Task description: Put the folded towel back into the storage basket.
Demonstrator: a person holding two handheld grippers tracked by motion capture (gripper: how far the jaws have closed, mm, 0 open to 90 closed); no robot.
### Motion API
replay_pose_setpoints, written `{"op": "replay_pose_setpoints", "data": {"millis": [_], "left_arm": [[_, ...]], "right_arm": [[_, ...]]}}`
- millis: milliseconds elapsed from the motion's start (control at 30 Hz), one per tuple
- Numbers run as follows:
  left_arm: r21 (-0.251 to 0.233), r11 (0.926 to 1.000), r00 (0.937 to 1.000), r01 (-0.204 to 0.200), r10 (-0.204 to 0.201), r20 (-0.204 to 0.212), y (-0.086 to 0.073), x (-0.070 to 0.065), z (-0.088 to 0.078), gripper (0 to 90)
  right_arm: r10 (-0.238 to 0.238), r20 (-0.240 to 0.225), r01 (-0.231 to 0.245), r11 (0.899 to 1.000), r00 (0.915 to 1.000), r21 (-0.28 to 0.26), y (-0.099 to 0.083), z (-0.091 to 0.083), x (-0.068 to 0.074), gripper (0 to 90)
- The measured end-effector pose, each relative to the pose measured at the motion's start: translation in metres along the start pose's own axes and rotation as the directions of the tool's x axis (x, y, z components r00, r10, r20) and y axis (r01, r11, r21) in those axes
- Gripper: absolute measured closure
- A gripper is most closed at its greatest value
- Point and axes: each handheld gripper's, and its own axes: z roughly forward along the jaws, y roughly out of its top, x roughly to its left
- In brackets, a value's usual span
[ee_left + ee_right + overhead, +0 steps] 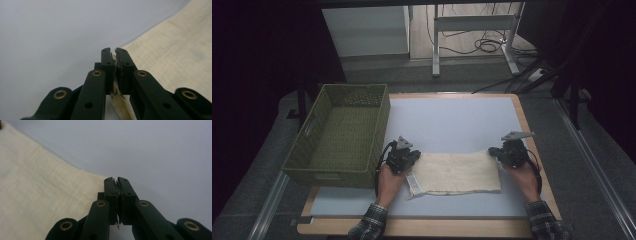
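Observation:
A cream folded cloth (457,172) lies flat on the white table top (452,120), near its front. My left gripper (417,155) sits at the cloth's far left corner. In the left gripper view its jaws (113,51) stand shut with a strip of the cloth (175,50) pinched between the pads. My right gripper (492,152) sits at the far right corner. In the right gripper view its jaws (115,179) are shut at the cloth's (37,195) corner, with a thin edge of fabric between them. A white label (413,182) sticks out at the cloth's left end.
A green woven basket (319,107) stands open at the left of the table, close to my left hand. Bare white surface stretches behind the cloth. Beyond the table's far edge are a desk frame (472,22) and cables (487,46) on the floor.

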Motion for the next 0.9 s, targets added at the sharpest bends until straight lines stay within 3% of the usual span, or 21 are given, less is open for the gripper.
{"op": "replay_pose_setpoints", "data": {"millis": [100,167,233,300,467,567,600,700,900], "left_arm": [[-0.020,0.9997,0.9999,-0.011,0.011,0.011,0.007,-0.005,-0.004,84.7],[-0.018,0.9996,0.9998,-0.022,0.022,-0.004,0.010,-0.006,-0.004,84.1],[0.015,0.9994,0.9992,-0.032,0.032,-0.024,0.011,-0.002,0.001,83.1],[0.041,0.9991,0.9997,-0.010,0.011,-0.022,0.008,0.004,0.010,82.3],[0.041,0.9991,0.9998,-0.005,0.006,-0.020,0.004,0.012,0.016,63.7],[0.058,0.9973,0.9959,-0.044,0.048,-0.077,0.005,0.013,0.019,52.9],[0.055,0.9975,0.9960,-0.043,0.047,-0.076,0.005,0.014,0.020,50.1],[0.057,0.9983,0.9978,0.009,-0.005,-0.067,0.004,0.019,0.022,43.7],[0.052,0.9986,0.9979,0.008,-0.004,-0.064,0.003,0.020,0.022,41.9]], "right_arm": [[0.011,0.012,-0.011,1.000,0.9999,-0.019,0.013,0.006,-0.014,86.5],[0.023,0.025,-0.023,1.000,0.9994,-0.020,0.018,0.011,-0.020,86.5],[0.047,0.029,-0.047,0.999,0.9985,-0.001,0.020,0.019,-0.028,86.3],[0.061,0.017,-0.061,0.998,0.9980,0.017,0.018,0.026,-0.031,85.9],[0.060,0.006,-0.060,0.998,0.9982,0.000,0.013,0.025,-0.030,82.7],[0.069,-0.003,-0.069,0.998,0.9976,-0.001,0.013,0.020,-0.030,80.7],[0.056,-0.001,-0.056,0.998,0.9984,0.005,0.013,0.018,-0.030,80.0],[0.052,-0.002,-0.052,0.999,0.9986,0.015,0.010,0.014,-0.027,77.4],[0.032,-0.047,-0.031,0.999,0.9984,0.028,0.005,0.004,-0.017,71.9]]}}
